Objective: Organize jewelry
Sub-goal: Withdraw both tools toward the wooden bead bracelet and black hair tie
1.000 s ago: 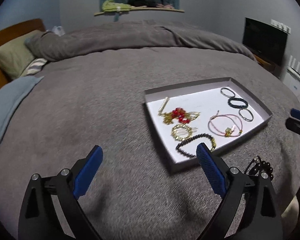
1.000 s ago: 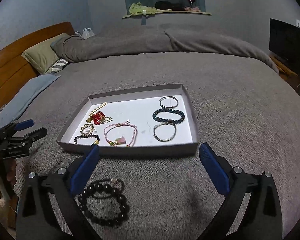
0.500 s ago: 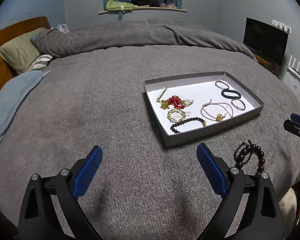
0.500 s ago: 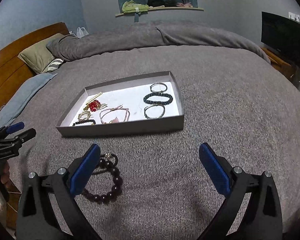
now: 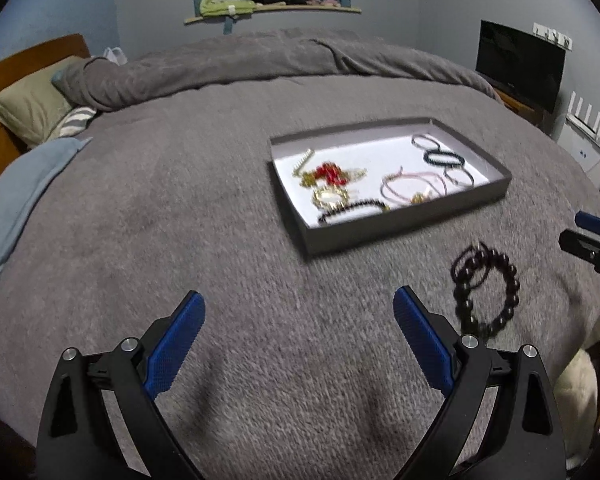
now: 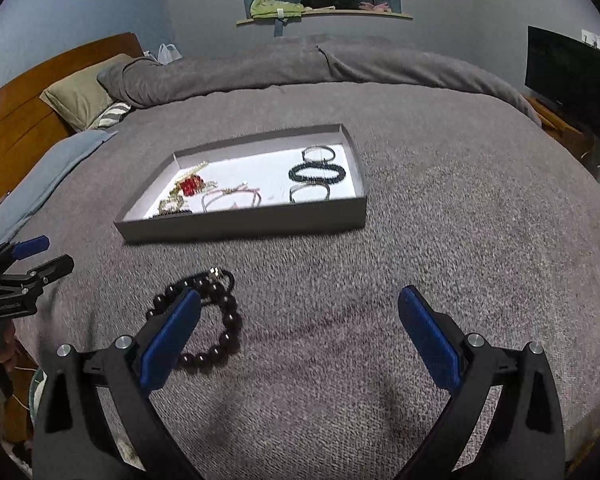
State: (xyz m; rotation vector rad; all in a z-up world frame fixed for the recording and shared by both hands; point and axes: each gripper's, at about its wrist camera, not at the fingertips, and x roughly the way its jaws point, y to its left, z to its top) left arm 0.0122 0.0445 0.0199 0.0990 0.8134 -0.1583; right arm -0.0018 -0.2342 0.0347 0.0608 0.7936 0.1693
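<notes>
Here's the grey tray (image 6: pixel 236 227) sitting on the grey blanket (image 6: pixel 440 240), and it's the landmark for everything. Inside it, the gold pieces and the red beaded piece (image 6: pixel 191 185) bunch toward its left end, a pink cord bracelet (image 6: pixel 231 199) lies around the middle, and three bangles line up along its right wall, the dark beaded band (image 6: pixel 318 173) between two thin metal rings. That reads like sorting by kind, each type kept to its own end.

One piece is not in yet: the dark bead bracelet (image 6: pixel 216 320) lies on the blanket just in front of the tray's near wall, toward its left corner, with what looks like a small metal charm at its top, though it's too small to be sure.

The right gripper (image 6: pixel 300 330) hangs above the blanket on the near side of the tray, blue pads spread wide and nothing between them; its left pad overlaps the bracelet in view, whether touching I can't say. The left gripper (image 5: pixel 298 336) is gaping and empty too, off the tray's near left corner, bracelet to its right.

My read: the bracelet is next, and the wide jaws suit straddling those beads before closing
</notes>
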